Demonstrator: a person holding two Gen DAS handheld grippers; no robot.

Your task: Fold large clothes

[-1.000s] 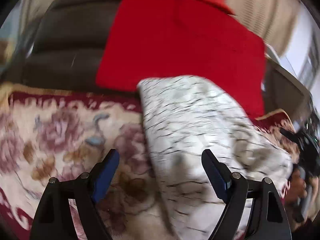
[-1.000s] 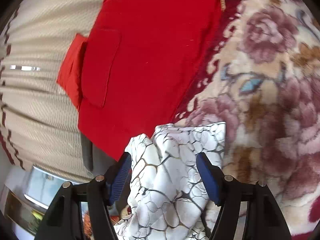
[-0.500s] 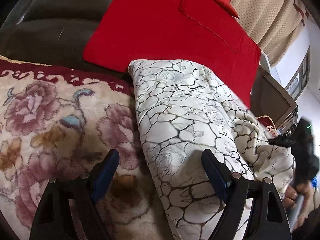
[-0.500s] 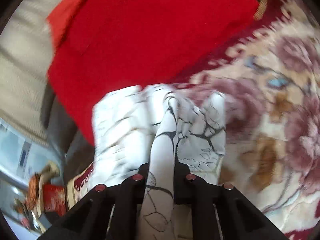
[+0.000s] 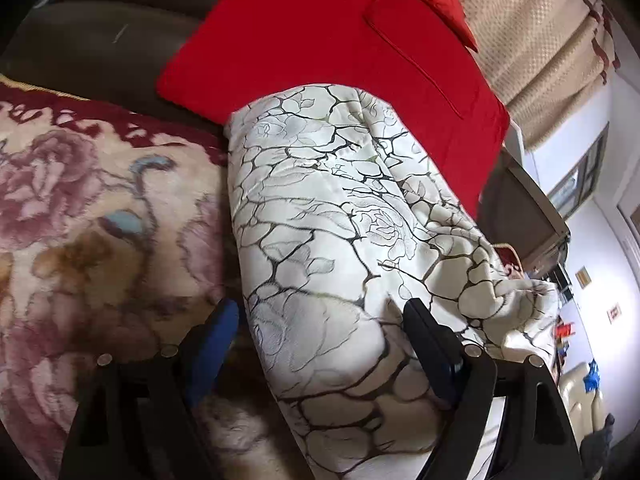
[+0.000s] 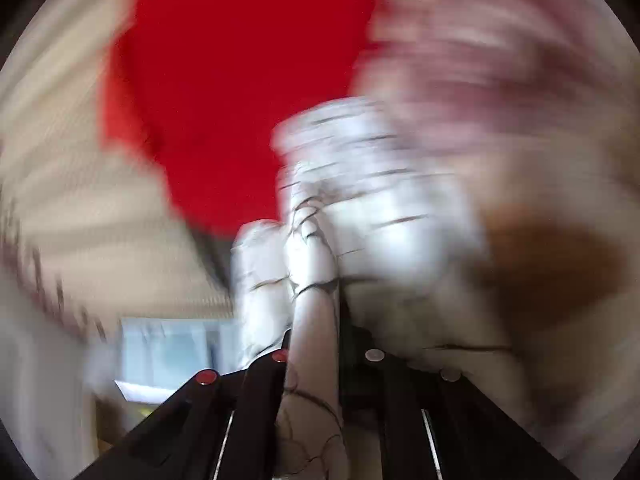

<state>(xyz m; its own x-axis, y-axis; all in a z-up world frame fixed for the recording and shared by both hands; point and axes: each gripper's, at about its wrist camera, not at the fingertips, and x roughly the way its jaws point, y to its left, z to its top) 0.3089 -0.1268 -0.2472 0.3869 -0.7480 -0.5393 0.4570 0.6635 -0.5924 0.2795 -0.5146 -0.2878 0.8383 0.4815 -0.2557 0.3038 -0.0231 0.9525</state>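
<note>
Now clamped by the right gripper (image 6: 312, 320), jaws fully closed on the white garment (image 5: 344, 220) beside the red cushion (image 5: 340, 52); left gripper (image 5: 320, 320) wide open astride it, ready for folding.

A plush floral blanket (image 5: 80, 216) in cream, pink and brown, edged in dark red, covers the left of the left wrist view. Behind it runs a dark brown sofa back (image 5: 100, 32), with a large red cushion (image 5: 332, 52) leaning against it. Beige patterned curtains (image 5: 536, 40) hang at upper right, beside a white wall (image 5: 600, 248) with a window. The right wrist view is motion-blurred.
</note>
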